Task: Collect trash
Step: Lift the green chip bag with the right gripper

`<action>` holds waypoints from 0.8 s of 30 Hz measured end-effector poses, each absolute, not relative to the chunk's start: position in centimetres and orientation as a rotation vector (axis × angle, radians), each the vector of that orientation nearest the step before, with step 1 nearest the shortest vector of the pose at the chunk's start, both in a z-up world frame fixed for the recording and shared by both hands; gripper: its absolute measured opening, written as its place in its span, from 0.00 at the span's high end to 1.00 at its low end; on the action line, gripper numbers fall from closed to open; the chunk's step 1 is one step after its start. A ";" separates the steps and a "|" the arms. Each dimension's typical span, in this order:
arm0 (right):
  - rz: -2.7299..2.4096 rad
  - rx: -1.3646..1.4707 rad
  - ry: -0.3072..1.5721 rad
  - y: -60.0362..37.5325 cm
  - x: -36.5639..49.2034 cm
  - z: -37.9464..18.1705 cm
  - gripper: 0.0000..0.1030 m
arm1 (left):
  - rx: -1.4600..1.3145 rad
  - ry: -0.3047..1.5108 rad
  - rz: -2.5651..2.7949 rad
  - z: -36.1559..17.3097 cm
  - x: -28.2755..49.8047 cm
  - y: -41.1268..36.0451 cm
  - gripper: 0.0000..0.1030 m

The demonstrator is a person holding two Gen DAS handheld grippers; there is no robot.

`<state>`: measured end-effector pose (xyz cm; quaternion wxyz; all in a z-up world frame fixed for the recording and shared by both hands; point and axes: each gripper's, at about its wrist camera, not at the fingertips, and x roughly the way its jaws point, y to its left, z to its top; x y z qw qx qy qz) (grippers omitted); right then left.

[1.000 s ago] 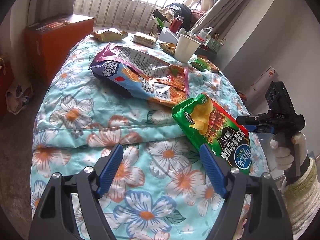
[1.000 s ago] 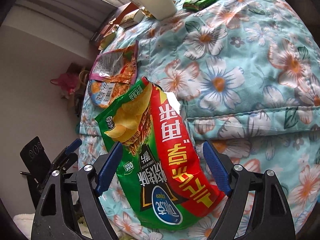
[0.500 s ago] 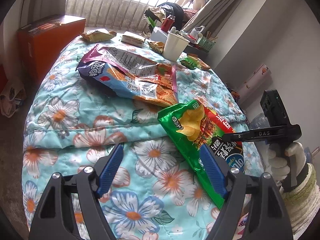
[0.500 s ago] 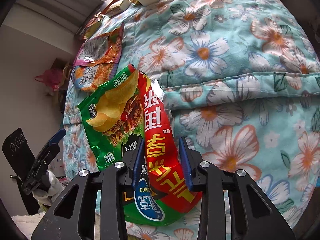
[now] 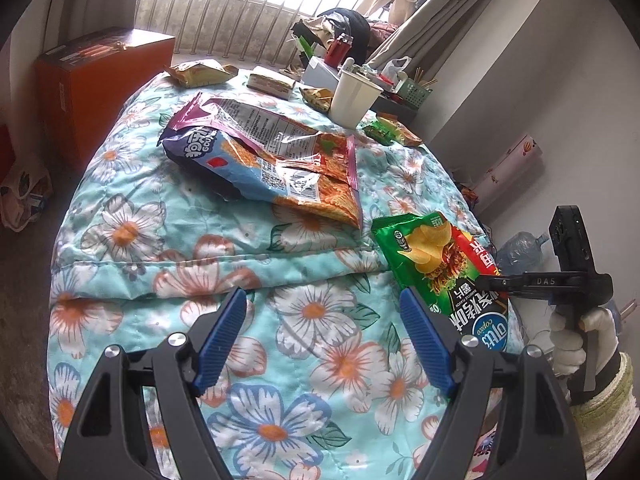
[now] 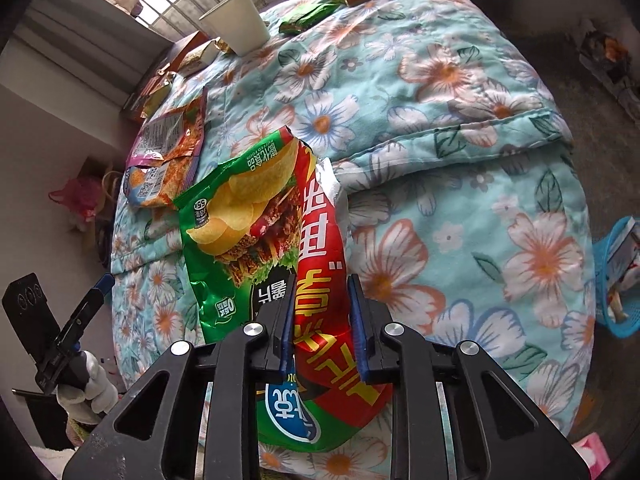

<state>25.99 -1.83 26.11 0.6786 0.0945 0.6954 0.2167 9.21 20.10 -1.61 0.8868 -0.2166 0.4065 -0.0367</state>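
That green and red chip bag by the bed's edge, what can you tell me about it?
The chip bag is glossy, crinkled foil: green with pictured potato chips and a burger, a red strip with yellow lettering along one side, a blue oval logo at one end. Its far end looks torn open. It lies on the floral quilt, one end overhanging the edge. The right gripper is closing, its blue fingers pinching the red strip.

Wrappers [image 5: 276, 160], cup [image 5: 354, 98] on floral quilt [image 5: 160, 248]
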 end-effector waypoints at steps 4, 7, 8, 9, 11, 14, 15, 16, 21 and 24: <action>0.406 0.262 1.541 -4.0 26.7 26.0 0.79 | -0.454 0.840 -0.068 -1.5 8.9 20.4 0.26; 0.378 0.295 1.528 -5.1 27.0 26.0 0.79 | -0.457 0.837 -0.058 -1.4 8.7 20.6 0.26; 0.373 0.302 1.524 -5.3 27.1 26.0 0.79 | -0.457 0.838 -0.056 -1.5 8.7 20.7 0.26; 0.367 0.305 1.520 -5.5 27.3 26.0 0.79 | -0.457 0.840 -0.052 -1.5 8.6 20.8 0.26; 0.359 0.315 1.515 -5.7 27.4 26.0 0.79 | -0.458 0.843 -0.046 -1.6 8.5 20.9 0.26; 0.351 0.329 1.506 -6.0 27.6 26.1 0.79 | -0.456 0.843 -0.039 -1.5 8.4 21.0 0.26; 0.351 0.334 1.504 -6.1 27.6 26.1 0.79 | -0.456 0.843 -0.036 -1.5 8.4 21.0 0.26; 0.349 0.337 1.502 -6.2 27.6 26.1 0.79 | -0.456 0.844 -0.034 -1.5 8.5 21.0 0.26; 0.355 0.348 1.500 -6.4 27.6 26.0 0.79 | -0.453 0.850 -0.028 -1.5 8.5 21.1 0.26; 0.355 0.356 1.499 -6.7 27.6 26.0 0.79 | -0.447 0.852 -0.029 -1.5 8.6 20.9 0.26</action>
